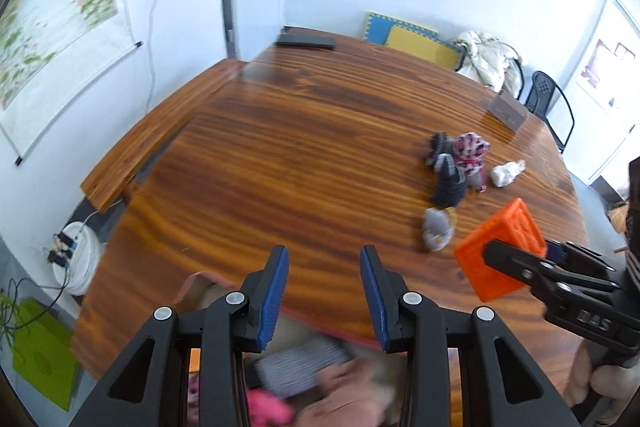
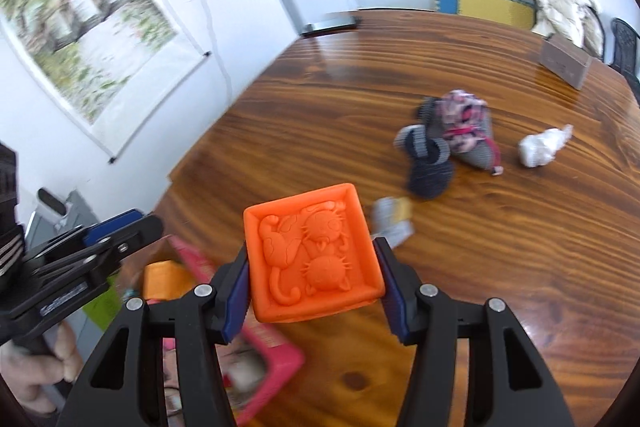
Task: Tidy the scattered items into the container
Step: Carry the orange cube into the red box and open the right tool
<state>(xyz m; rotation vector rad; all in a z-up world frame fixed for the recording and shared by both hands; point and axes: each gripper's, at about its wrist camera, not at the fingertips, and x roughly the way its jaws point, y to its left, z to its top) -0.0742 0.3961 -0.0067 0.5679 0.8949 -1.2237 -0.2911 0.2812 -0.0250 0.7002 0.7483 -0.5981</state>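
Note:
My right gripper [image 2: 314,287] is shut on an orange square block [image 2: 314,255] with a cat relief and holds it above the table's near edge. The left wrist view shows that block [image 1: 500,243] at the right, in the right gripper [image 1: 528,255]. My left gripper [image 1: 324,287] stands with a narrow gap between its blue pads and nothing in it, over a pink-rimmed container [image 1: 208,277] with a striped grey item inside. On the table lie dark socks [image 2: 428,175], a pink patterned sock [image 2: 462,119], crumpled white paper [image 2: 542,147] and a small grey packet [image 2: 394,219].
A brown box [image 1: 508,113] stands near the table's right edge and a flat black item [image 1: 306,41] lies at the far end. Chairs with a pale coat [image 1: 490,59] stand behind. The table [image 1: 280,147] ends at the left, above a white bucket [image 1: 80,263].

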